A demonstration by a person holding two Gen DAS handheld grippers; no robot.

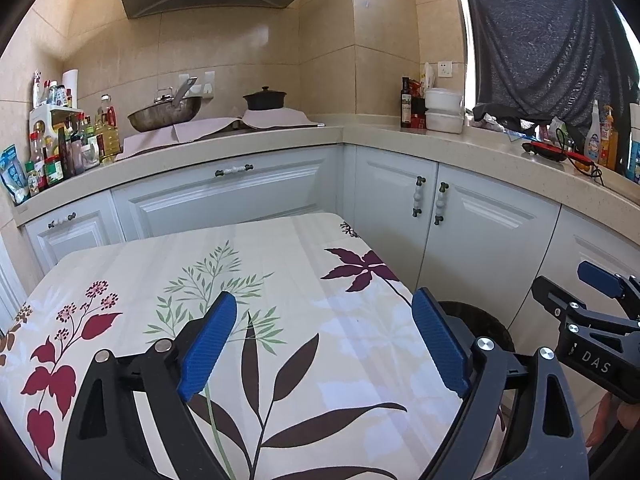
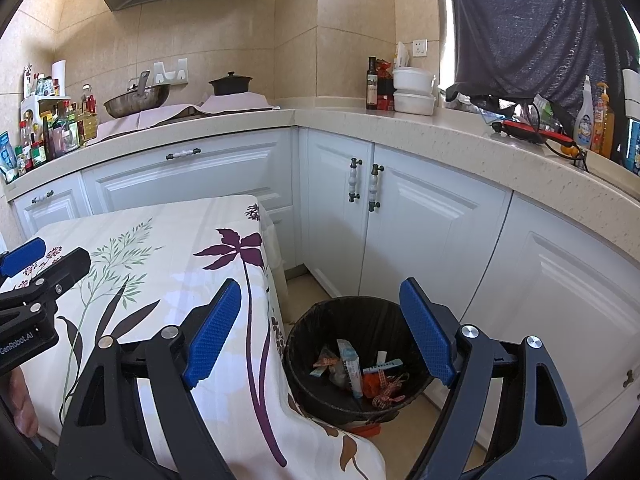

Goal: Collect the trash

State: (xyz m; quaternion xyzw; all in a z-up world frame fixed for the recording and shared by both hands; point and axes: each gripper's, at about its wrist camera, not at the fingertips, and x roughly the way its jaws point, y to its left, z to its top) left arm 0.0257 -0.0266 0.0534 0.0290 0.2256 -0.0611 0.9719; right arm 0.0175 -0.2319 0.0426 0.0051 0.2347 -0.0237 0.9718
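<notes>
**Trash is in the bin, both grippers free above the desk**

The left gripper (image 1: 324,340) hangs over the flowered cloth of the desk (image 1: 280,280) with its fingers (image 1: 208,344) spread wide and nothing between them. The right gripper (image 2: 320,328) is also released and empty; it looks past the desk corner down to the black trash bin (image 2: 304,344) on the floor. The trash (image 2: 356,372), some wrappers, a small packet and a checked ribbon, lies inside the bin, at the bottom of the black bag.

No loose piece shows on the cloth in either view, so I judge that the collecting is close to finished. To do this step well, the person should look over the whole cloth and the floor beside the bin for a forgotten piece before stopping.

The bin stands just beside the hanging cloth edge and near the white cabinet doors (image 2: 400,220). This gap is narrow, so a gripper should come to the bin from above. Over the desk the room is open.
</notes>
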